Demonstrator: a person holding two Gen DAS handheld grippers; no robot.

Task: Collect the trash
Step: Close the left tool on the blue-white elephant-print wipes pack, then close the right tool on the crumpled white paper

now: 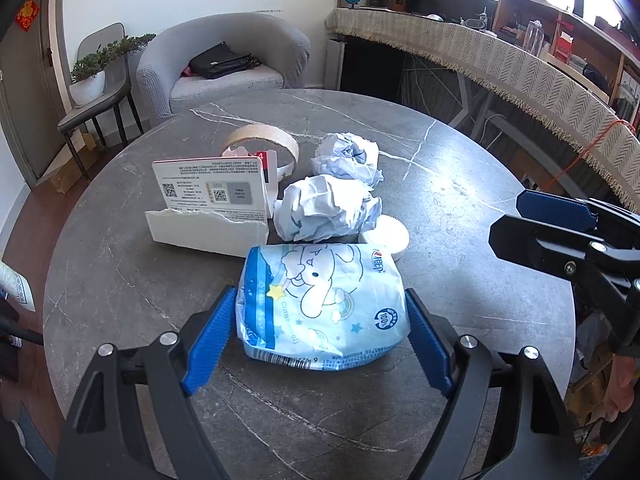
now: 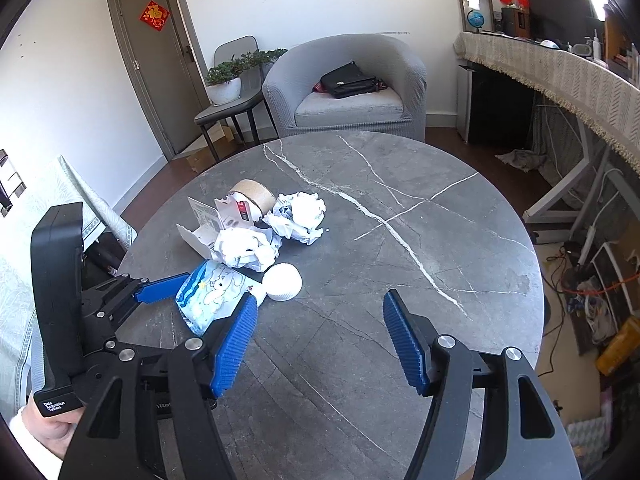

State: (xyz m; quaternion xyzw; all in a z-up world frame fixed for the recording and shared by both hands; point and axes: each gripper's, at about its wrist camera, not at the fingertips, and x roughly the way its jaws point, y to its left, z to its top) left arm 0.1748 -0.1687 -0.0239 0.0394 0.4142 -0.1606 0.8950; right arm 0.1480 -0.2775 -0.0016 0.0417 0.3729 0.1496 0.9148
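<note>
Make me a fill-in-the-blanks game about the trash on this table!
The left gripper has the blue ____ pack between its fingers.
The right gripper holds ____.
There are ____ crumpled paper balls on the table.
The round cap is coloured ____.

Missing words: tissue; nothing; two; white

Stone, paper, plastic film

The surface (image 1: pixel 440 168) looks like polished grey marble with white veins; the tissue pack (image 1: pixel 320 304) is glossy crinkled plastic, the paper balls (image 1: pixel 328 208) matt and creased, the torn box (image 1: pixel 208 228) matt cardboard.
</note>
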